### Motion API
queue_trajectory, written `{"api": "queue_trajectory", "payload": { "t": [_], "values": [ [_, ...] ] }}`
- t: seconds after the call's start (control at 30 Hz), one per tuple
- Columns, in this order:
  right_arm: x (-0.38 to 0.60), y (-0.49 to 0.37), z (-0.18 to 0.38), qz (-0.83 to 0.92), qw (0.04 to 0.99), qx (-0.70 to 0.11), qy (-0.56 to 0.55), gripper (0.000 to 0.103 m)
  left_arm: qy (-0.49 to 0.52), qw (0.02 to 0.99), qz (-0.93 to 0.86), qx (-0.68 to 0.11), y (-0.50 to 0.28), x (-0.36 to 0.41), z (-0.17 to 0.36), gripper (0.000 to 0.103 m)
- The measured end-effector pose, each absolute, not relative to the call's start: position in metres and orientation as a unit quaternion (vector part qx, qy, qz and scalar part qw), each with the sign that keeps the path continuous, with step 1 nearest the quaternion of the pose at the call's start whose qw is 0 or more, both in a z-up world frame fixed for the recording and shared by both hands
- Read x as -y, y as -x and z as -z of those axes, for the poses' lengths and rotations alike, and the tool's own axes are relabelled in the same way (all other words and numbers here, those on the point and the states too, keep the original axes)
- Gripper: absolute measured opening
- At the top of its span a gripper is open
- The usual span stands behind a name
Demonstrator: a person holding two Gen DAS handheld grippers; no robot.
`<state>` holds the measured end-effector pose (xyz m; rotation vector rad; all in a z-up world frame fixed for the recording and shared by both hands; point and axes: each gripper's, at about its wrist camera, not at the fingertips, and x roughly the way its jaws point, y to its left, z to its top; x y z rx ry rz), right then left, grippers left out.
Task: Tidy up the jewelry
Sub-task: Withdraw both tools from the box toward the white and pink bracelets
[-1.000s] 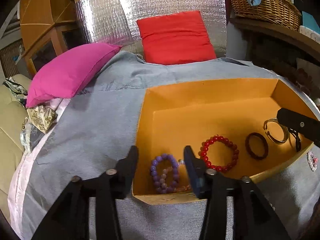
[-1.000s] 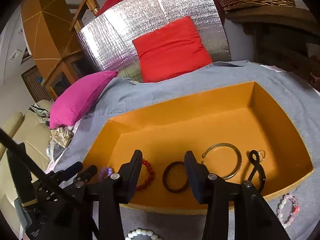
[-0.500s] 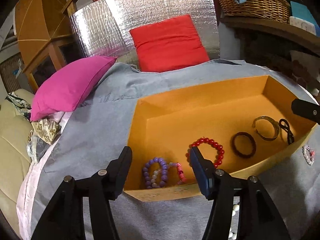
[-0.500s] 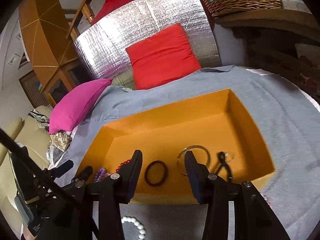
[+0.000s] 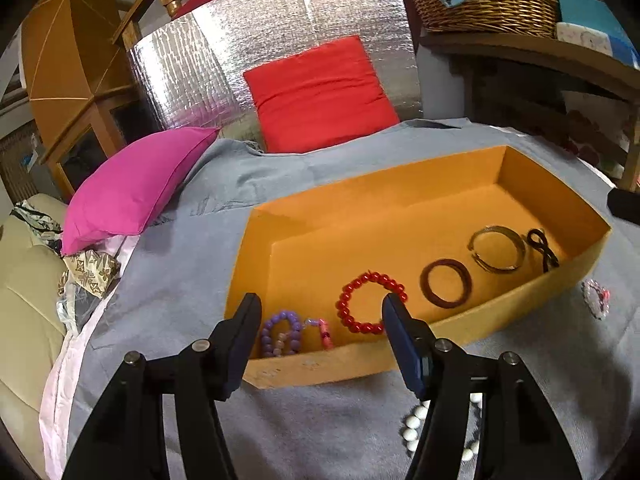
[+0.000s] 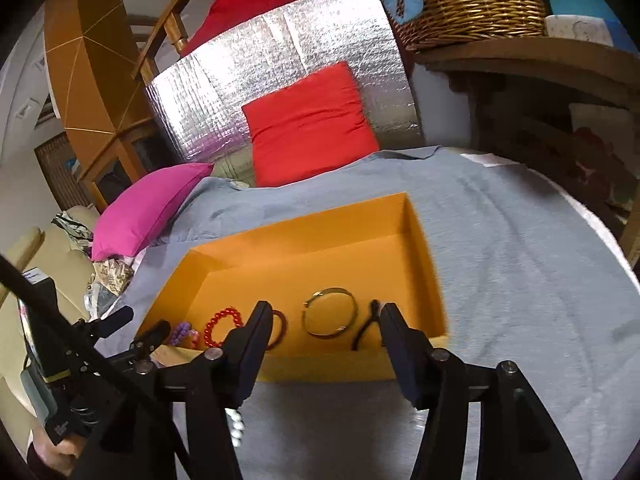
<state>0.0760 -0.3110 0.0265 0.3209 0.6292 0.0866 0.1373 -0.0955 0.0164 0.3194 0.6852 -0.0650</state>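
An orange box (image 5: 516, 300) lies on the grey cloth. Inside it, left to right, are a purple bead bracelet (image 5: 280, 334), a pink bracelet (image 5: 324, 330), a red bead bracelet (image 5: 372, 304), a dark brown bangle (image 5: 446, 282), a metal bangle (image 5: 498, 248) and a black hair tie (image 5: 542, 248). My left gripper (image 5: 320, 308) hovers before the box's near wall, its jaws opening and nothing between them. My right gripper (image 6: 326, 314) is near the box's right end (image 6: 424, 240), jaws opening and also bare. A white bead bracelet (image 5: 416, 424) lies on the cloth under the left gripper's right finger. A pale pink bracelet (image 5: 596, 298) lies right of the box.
A magenta pillow (image 5: 136, 192) and a red pillow (image 5: 320, 96) rest at the cloth's far edge against a silver foil panel (image 5: 280, 40). A wicker basket (image 5: 480, 0) stands on a shelf at the back right. A beige sofa (image 5: 24, 320) runs along the left.
Both grippers have drawn back from the box and risen a little. Both sets of jaws stand wider than before. The white bead bracelet now shows on the cloth in front of the box.
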Motion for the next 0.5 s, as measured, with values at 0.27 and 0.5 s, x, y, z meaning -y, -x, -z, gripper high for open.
{"api": "queue_trajectory", "payload": {
  "t": [0.27,0.5],
  "values": [
    [0.362,-0.048,-0.028,-0.01,0.937,-0.304,-0.17,0.061,-0.153,0.924,0.04,-0.347,-0.116,0.093,-0.014,0.064],
    [0.401,-0.033,-0.021,0.005,0.923,-0.313,-0.223,0.061,-0.162,0.913,0.053,-0.371,-0.093,0.082,-0.004,0.064]
  ]
}}
